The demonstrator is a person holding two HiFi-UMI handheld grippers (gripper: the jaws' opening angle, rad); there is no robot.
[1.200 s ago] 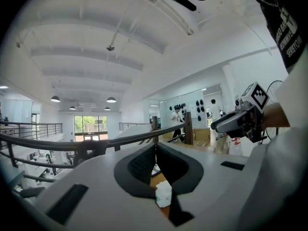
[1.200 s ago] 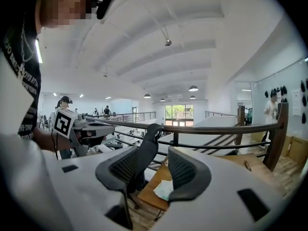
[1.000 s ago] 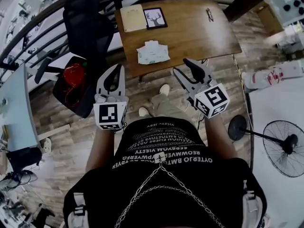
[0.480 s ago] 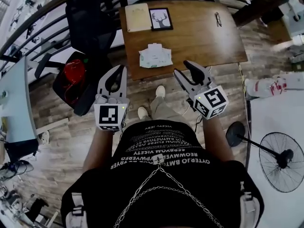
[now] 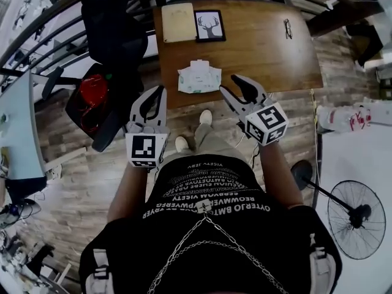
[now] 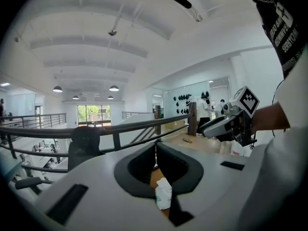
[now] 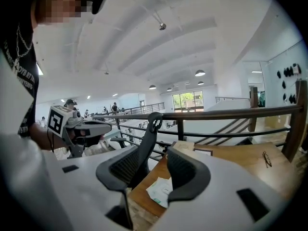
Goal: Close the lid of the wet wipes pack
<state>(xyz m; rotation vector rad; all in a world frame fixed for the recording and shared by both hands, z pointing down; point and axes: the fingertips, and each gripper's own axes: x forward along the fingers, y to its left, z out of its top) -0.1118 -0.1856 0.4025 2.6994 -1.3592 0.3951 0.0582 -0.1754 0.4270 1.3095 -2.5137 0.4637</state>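
The wet wipes pack (image 5: 199,78), white with green print, lies flat near the front edge of the wooden table (image 5: 263,54). A small white flap shows at its far side. My left gripper (image 5: 160,90) hangs short of the table edge, left of the pack, its fingertips touching and empty. My right gripper (image 5: 229,83) reaches the table's front edge just right of the pack, jaws apart with nothing between them. The left gripper view shows the pack (image 6: 163,194) below the shut jaws (image 6: 155,144). In the right gripper view the pack (image 7: 161,190) lies ahead between the spread fingers (image 7: 154,152).
A framed deer picture (image 5: 210,25) and a tan board (image 5: 177,22) lie at the table's far edge, glasses (image 5: 287,28) at the far right. A black office chair (image 5: 113,29) stands left of the table, a red bag (image 5: 92,97) beneath it. A floor fan (image 5: 355,216) stands right.
Both grippers have moved forward and down toward the table. The right one's tips now reach the front edge beside the pack. Its jaws stay apart.
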